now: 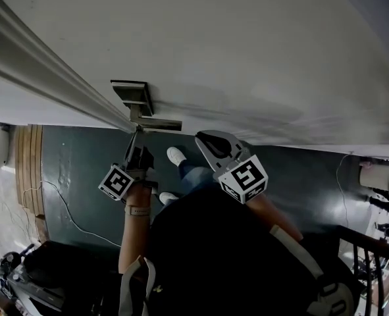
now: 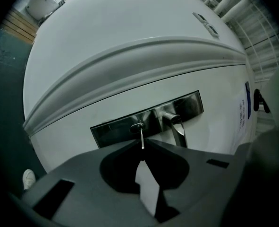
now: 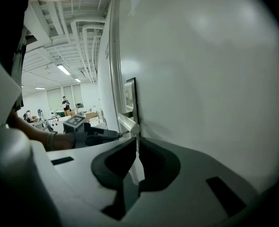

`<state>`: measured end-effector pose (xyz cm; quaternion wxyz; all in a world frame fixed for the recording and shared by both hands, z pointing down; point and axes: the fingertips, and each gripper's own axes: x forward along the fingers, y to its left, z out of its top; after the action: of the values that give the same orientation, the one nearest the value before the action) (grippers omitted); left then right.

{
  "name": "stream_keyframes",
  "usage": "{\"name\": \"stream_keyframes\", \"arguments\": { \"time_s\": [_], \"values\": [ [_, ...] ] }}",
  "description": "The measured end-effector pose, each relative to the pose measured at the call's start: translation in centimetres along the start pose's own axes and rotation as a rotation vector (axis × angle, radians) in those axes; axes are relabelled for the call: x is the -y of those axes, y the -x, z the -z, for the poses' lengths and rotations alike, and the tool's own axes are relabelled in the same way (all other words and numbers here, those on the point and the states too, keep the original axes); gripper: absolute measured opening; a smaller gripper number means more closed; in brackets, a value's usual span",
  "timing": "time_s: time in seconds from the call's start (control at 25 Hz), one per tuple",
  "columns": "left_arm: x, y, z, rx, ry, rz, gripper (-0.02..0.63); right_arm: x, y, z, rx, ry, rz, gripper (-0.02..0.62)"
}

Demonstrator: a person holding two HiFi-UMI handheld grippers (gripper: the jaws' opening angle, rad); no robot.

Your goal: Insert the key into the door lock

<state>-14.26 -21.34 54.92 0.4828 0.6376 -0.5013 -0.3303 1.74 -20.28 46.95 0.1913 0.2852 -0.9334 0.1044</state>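
Head view: white door fills the upper frame. Lock plate sits close to the door's edge, handle just below it. Left gripper points up at the plate, nose near the handle. Right gripper hangs beside it, close to the door face but apart from the lock.

Left gripper view: left gripper has its jaws pinched on the key — the thin blade sticks out from the tips and reaches the keyhole in the lock plate. How deep it sits can't be told. Handle is just to the side of the keyhole.

Right gripper view: right gripper has its jaws together, nothing between them. Beyond the tips — handle, the plate's edge, and the left gripper at the lock.
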Motion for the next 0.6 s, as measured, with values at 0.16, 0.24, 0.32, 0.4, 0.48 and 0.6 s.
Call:
{"name": "stream_keyframes", "arguments": {
  "time_s": [0.16, 0.24, 0.32, 0.4, 0.48, 0.6],
  "values": [
    [0.12, -0.33, -0.13, 0.008, 0.004, 0.002, 0.028, 0.29, 0.17, 0.04, 0.007, -0.010, 0.001, 0.029],
    [0.31, -0.40, -0.22, 0.013, 0.006, 0.003, 0.028, 0.36, 0.32, 0.01, 0.010, -0.014, 0.002, 0.029],
    [0.34, -0.44, -0.21, 0.017, 0.015, 0.002, 0.028, 0.47, 0.40, 0.05, 0.013, -0.018, 0.002, 0.029],
    [0.37, -0.47, -0.22, 0.023, 0.024, 0.002, 0.028, 0.57, 0.49, 0.02, 0.015, -0.022, 0.002, 0.029],
    [0.38, -0.48, -0.20, 0.031, 0.032, 0.002, 0.028, 0.58, 0.58, 0.05, 0.017, -0.024, 0.002, 0.029],
    [0.30, -0.34, -0.26, 0.046, 0.023, -0.008, 0.028, 0.54, 0.76, 0.20, 0.020, -0.025, 0.005, 0.029]
  ]
}}
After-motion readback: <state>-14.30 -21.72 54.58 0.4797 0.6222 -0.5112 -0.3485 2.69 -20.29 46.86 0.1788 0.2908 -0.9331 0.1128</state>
